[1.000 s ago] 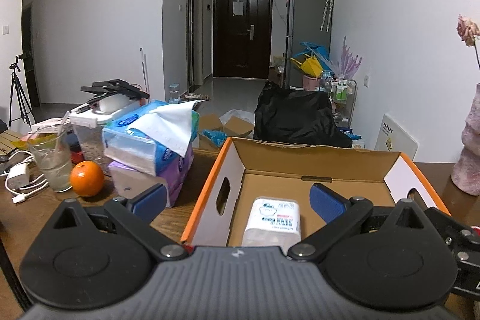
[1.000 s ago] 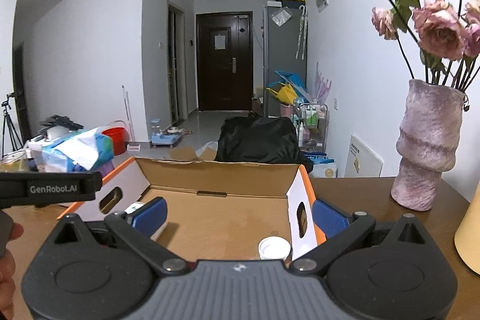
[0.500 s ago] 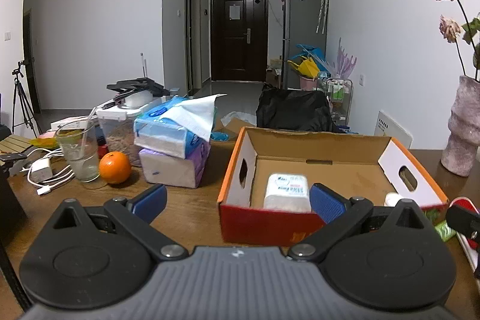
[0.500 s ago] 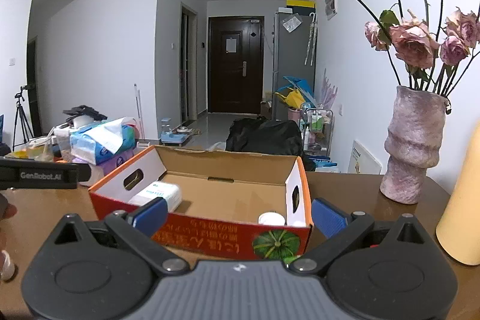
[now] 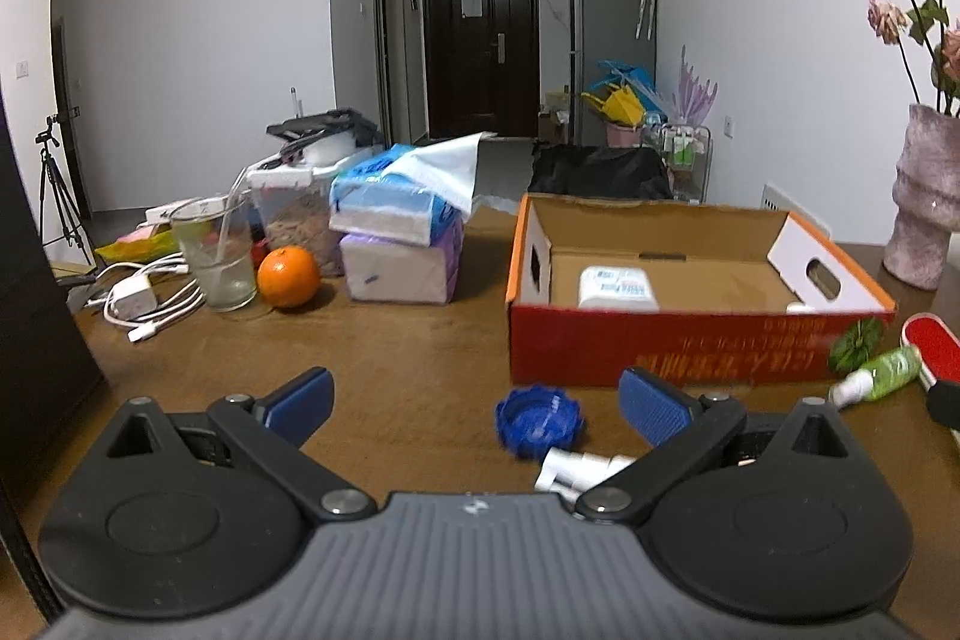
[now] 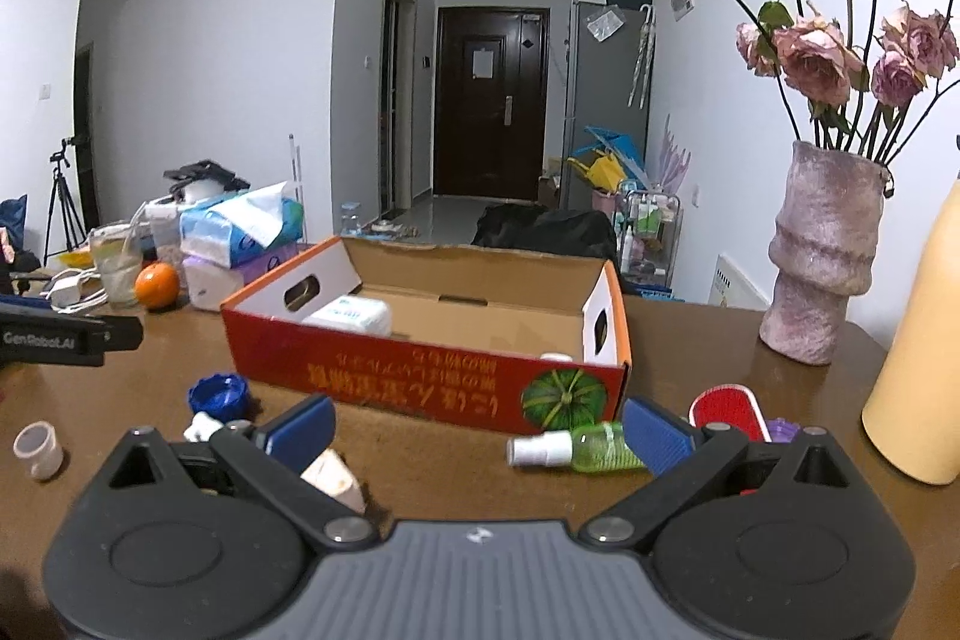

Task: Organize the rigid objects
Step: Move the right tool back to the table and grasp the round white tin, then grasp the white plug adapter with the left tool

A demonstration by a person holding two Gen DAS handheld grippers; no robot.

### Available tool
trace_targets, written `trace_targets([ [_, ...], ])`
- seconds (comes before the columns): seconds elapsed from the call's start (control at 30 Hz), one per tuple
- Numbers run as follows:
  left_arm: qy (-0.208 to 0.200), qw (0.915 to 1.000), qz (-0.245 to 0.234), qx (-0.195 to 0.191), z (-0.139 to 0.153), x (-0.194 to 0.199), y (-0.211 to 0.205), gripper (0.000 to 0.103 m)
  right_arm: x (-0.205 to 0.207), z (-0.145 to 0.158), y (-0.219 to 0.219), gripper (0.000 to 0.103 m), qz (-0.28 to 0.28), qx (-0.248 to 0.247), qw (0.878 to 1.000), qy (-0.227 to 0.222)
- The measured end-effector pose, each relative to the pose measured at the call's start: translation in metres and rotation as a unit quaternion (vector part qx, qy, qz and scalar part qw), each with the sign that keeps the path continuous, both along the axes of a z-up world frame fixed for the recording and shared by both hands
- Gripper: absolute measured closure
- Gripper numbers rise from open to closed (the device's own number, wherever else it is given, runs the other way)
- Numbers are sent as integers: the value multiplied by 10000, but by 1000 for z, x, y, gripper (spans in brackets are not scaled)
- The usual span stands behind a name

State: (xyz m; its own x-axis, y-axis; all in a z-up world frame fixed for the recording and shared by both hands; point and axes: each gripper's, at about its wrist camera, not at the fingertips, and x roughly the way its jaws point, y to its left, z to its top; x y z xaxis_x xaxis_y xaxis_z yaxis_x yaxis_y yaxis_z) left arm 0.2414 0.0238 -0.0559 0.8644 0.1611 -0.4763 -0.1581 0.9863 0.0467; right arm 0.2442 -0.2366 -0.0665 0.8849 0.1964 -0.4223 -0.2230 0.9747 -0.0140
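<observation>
A red and orange cardboard box (image 5: pixel 678 349) (image 6: pixel 420 370) stands on the wooden table and holds a white container (image 5: pixel 618 287) (image 6: pixel 354 316) and a small white cap (image 6: pixel 555 357). In front of it lie a blue lid (image 5: pixel 539 421) (image 6: pixel 218 396), a white tube (image 5: pixel 579 469), a green spray bottle (image 6: pixel 570 449) (image 5: pixel 879 371), a red brush (image 6: pixel 726 406) and a small white cup (image 6: pixel 39 450). My left gripper (image 5: pixel 474 403) is open and empty above the blue lid. My right gripper (image 6: pixel 480 430) is open and empty, near the green bottle.
Tissue packs (image 5: pixel 399 238), an orange (image 5: pixel 288 277), a glass with a straw (image 5: pixel 216 253) and white cables (image 5: pixel 144 298) crowd the table's left. A pink vase of dried roses (image 6: pixel 819 250) and a yellow bottle (image 6: pixel 918 358) stand at the right.
Both grippers have pulled back from over the box toward the table's near side. The loose items in front of the box have come into view.
</observation>
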Motion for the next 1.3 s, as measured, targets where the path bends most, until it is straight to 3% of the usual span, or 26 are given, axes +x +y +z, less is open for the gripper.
trace_targets([
  [0.43, 189, 9997, -63, -131, -12, -26, 15, 0, -11, -36, 30, 13, 282, -234, 9973, 641],
  [0.77, 358, 9989, -237, -176, -20, -22, 12, 0, 13, -71, 53, 36, 510, -373, 9886, 1364],
  [0.97, 412, 9985, -318, -147, -23, -19, 9, 0, 16, -74, 57, 65, 729, -273, 9870, 1403],
  [1.3, 489, 9972, -558, -84, -28, -14, -3, 0, 13, -69, 55, 65, 698, -266, 9895, 1234],
])
